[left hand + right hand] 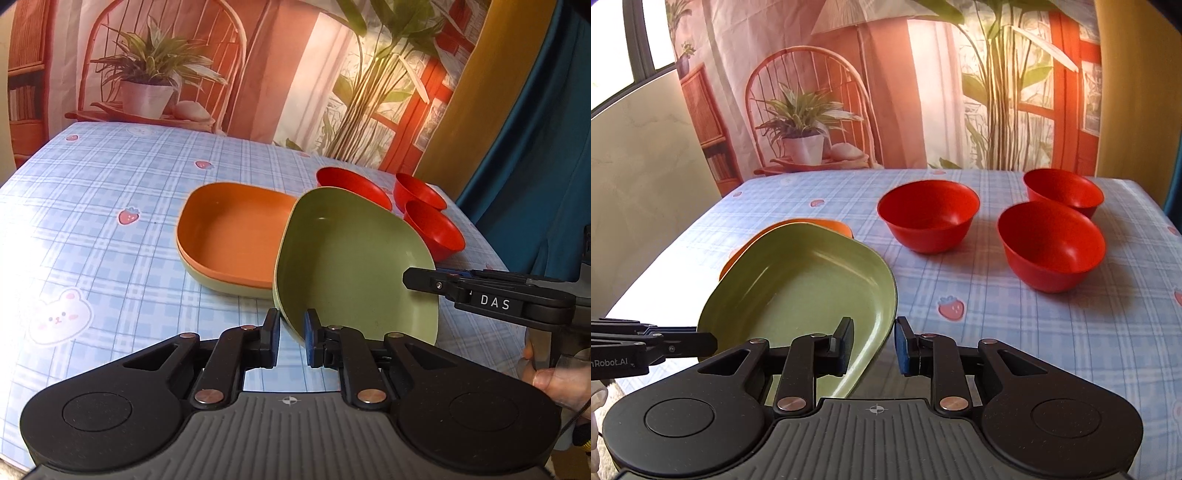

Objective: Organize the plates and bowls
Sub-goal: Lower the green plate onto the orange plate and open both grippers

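A green plate [351, 266] is held tilted above the table between both grippers. My left gripper [291, 339] straddles its near-left rim with a small gap each side. My right gripper [873, 347] straddles its near-right rim [886, 325], also with a gap; it also shows in the left wrist view [424, 280] at the plate's right edge. An orange plate [232, 232] lies stacked on another green plate [221, 286] on the table. Three red bowls [929, 216], [1051, 245], [1063, 190] stand to the right.
The table [110, 192] has a blue checked cloth with strawberry prints. A printed backdrop [886, 92] hangs behind the far edge. A blue curtain [535, 166] is at the right. The left gripper's arm [646, 347] enters the right wrist view from the left.
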